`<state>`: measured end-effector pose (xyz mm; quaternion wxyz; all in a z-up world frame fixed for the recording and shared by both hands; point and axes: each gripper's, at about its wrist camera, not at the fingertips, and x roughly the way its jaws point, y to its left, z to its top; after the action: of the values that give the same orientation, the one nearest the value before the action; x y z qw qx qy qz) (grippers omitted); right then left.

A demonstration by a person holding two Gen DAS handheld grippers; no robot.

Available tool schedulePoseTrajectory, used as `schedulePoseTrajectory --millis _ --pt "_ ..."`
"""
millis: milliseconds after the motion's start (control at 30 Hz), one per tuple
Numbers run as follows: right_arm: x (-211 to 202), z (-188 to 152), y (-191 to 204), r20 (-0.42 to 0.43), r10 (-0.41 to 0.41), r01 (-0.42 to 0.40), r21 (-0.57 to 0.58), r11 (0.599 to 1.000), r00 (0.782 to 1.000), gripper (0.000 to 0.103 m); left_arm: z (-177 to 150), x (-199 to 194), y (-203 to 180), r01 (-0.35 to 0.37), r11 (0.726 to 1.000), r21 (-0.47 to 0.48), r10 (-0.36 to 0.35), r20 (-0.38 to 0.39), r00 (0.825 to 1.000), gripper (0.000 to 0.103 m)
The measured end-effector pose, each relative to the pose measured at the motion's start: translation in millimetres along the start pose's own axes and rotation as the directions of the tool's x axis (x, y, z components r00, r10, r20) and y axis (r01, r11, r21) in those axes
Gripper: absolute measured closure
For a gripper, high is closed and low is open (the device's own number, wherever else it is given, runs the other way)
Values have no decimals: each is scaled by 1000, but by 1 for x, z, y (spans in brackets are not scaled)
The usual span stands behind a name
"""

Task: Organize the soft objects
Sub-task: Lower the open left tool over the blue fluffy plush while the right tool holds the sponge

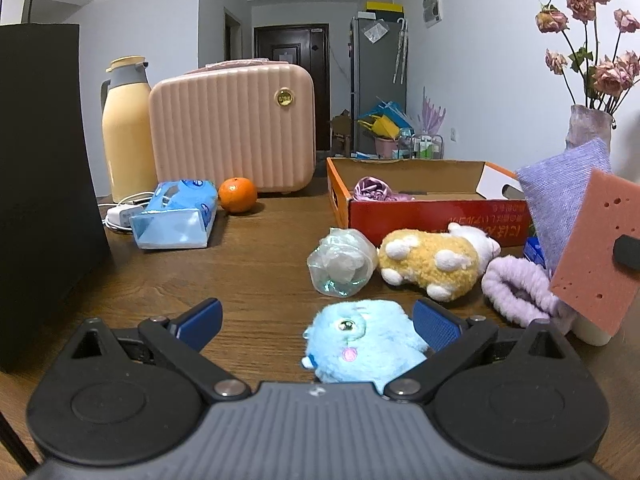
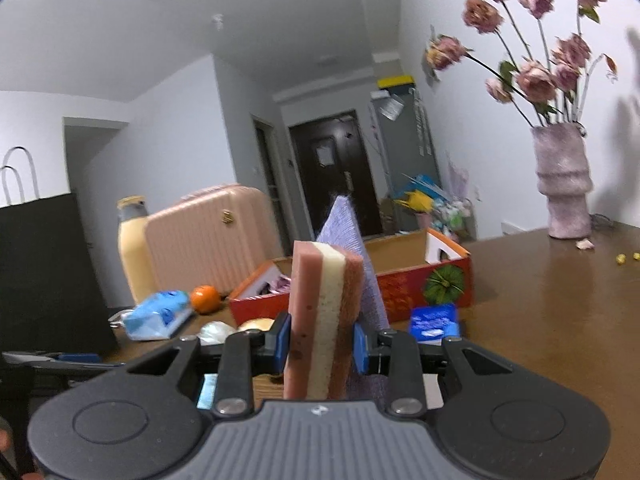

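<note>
The right gripper (image 2: 320, 344) stands clamped on a pink-and-cream sponge (image 2: 320, 320) held upright on edge, a lilac cloth (image 2: 344, 232) pressed against its far side, above a wooden table (image 2: 540, 320). Only the right wrist view shows the sponge's 3 layers and the blue pads squeezing it; the left wrist view catches the same sponge (image 1: 596, 256) and cloth (image 1: 560, 200) raised at its right edge, in front of part of the red cardboard box (image 1: 420, 216).

The left gripper (image 1: 318, 326), jaws wide apart, sits low over the table with a blue plush toy (image 1: 360, 340) between its fingers, against the right one, unclamped. Seen from this view alone: a yellow-and-white plush (image 1: 432, 260), a crumpled clear plastic bag (image 1: 342, 266) and a lilac fuzzy item (image 1: 516, 292) lying just before the box, which holds a pink fabric piece (image 1: 374, 190). An orange (image 1: 237, 195), a blue tissue pack (image 1: 176, 216), a pink case (image 1: 232, 136) and a yellow flask (image 1: 126, 128) stand behind on the left; a vase of dried roses (image 2: 562, 184) stands far right.
</note>
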<state>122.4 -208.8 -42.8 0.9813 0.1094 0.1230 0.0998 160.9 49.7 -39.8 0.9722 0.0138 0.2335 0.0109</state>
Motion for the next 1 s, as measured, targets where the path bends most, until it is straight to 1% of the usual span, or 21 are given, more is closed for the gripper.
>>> schedulePoseTrajectory --millis 133,267,400,600,767,1000 --pt "3 -2 -11 -28 -61 61 12 998 998 73 -1 2 -3 3 1000 9 -3 -10 1000 0" --pt "7 -2 -30 -67 -104 109 67 992 992 73 -2 5 -5 12 1000 17 -11 -17 1000 0" --pt "2 -1 -44 -53 -96 102 110 989 994 73 -3 8 -9 31 999 31 -30 -28 999 0" --pt "-5 0 -51 -24 -93 95 143 985 995 73 -3 15 -16 54 998 45 -52 -55 997 0" --pt "-14 3 -53 35 -98 91 159 983 995 73 -5 26 -19 75 996 49 -70 -109 992 0" --pt "-16 4 -57 44 -123 113 181 977 991 73 -8 42 -18 94 995 38 -85 -185 979 0"
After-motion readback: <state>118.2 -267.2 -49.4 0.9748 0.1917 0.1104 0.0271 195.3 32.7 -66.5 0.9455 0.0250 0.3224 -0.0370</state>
